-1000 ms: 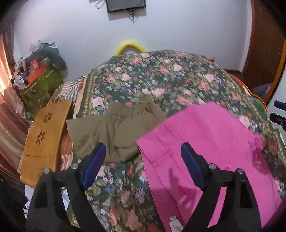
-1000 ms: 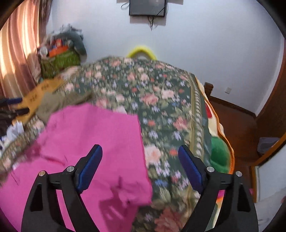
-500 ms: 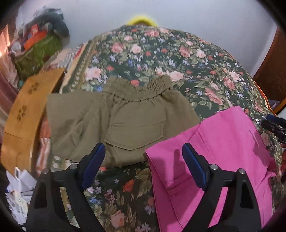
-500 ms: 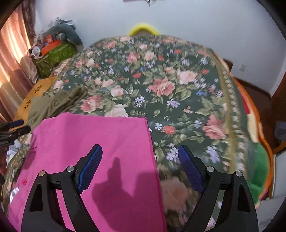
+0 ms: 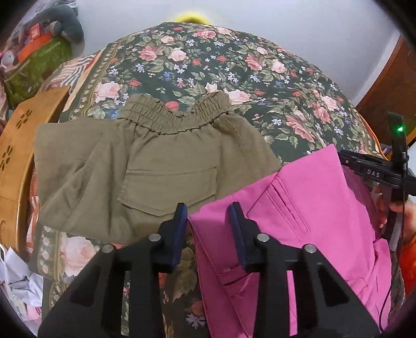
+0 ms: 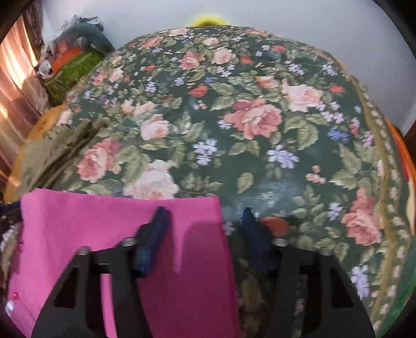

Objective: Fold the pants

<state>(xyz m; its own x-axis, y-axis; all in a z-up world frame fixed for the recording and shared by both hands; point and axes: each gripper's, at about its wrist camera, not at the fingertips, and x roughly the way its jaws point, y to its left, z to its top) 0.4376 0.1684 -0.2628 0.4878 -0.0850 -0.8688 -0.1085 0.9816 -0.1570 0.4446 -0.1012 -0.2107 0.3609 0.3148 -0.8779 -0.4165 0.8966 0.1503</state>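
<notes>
Pink pants (image 5: 306, 208) lie flat on the floral bedspread (image 5: 208, 65), running from mid-bed down toward the near edge, and right beside them sit the folded olive shorts (image 5: 145, 166), their lower right corner touching the pink fabric's upper left corner. The left gripper (image 5: 208, 215) is down at that very corner, fingers (image 5: 179, 228) narrowed but with a gap between them and the pink edge running through that gap, so not pinching anything that shows. The right gripper (image 6: 202, 223) straddles the pants' other top corner: one blue finger (image 6: 153, 239) over the pink cloth (image 6: 104, 223), the other beyond its edge over the bedspread (image 6: 260, 117), jaws apart; this view is smeared, so whether a pad touches the cloth is hard to say. From the left view, the right tool's black body and the hand holding it (image 5: 400, 215) show at the far right. Left of the bed, a wooden board (image 5: 18, 156) with flower cut-outs stands close against the shorts' side, and crumpled paper (image 5: 15, 280) lies below it. A green bag (image 5: 39, 65) piled with clutter sits in the far left corner, a yellow hoop (image 5: 189, 18) peeks over the bed's far end. Beyond both garments the bedspread stretches open to the far edge and to the right border (image 6: 390, 182).
</notes>
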